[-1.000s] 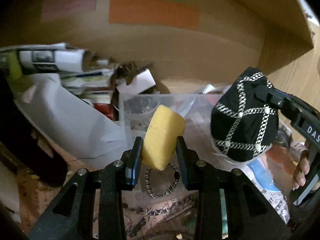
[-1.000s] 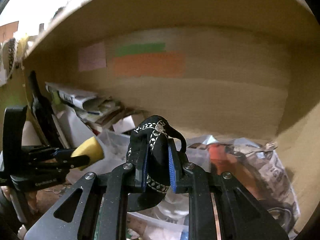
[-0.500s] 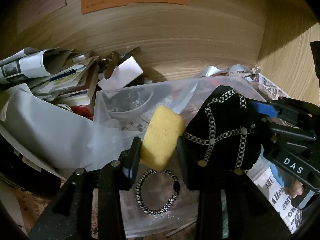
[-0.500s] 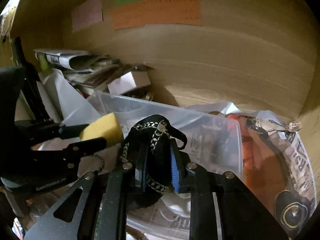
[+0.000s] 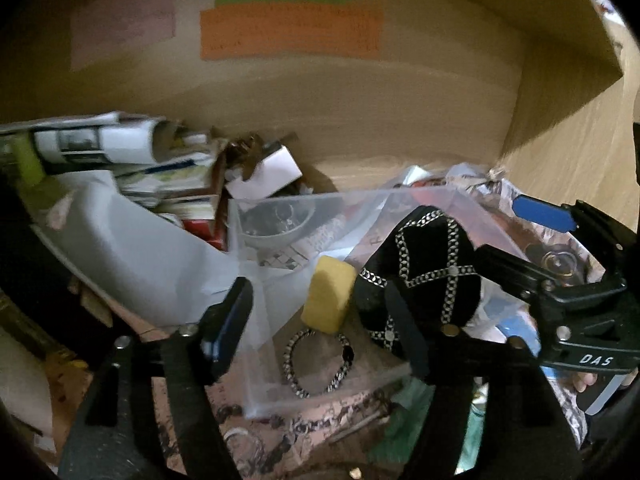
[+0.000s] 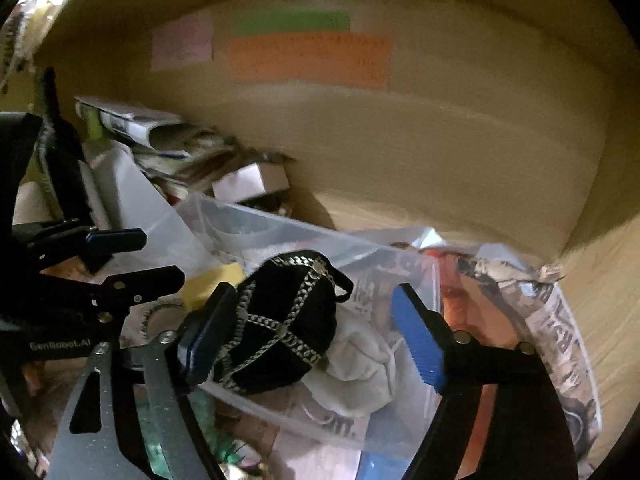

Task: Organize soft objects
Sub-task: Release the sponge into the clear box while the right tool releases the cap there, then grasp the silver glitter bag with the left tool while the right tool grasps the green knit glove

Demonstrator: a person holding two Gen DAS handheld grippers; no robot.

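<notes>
A yellow sponge (image 5: 328,298) lies inside the clear plastic bin (image 5: 280,204), free of my left gripper (image 5: 320,332), which is open around it. A black pouch with silver chain trim (image 5: 424,276) rests in the bin beside the sponge. In the right wrist view the pouch (image 6: 280,320) leans against the left finger of my open right gripper (image 6: 308,336), with the sponge (image 6: 210,286) behind it and a white cloth (image 6: 360,364) under it. The left gripper (image 6: 132,256) shows open at the left.
A chain bracelet (image 5: 316,360) lies on the bin floor, a glass bowl (image 5: 276,220) at its back. Rolled newspapers and booklets (image 5: 120,160) pile at the left, crumpled printed bags (image 6: 540,320) at the right. Wooden shelf walls with coloured labels (image 5: 288,32) close the back.
Both grippers have opened. The sponge and the black pouch have dropped from the fingers into the clear bin, and both grippers have drawn back a little.
</notes>
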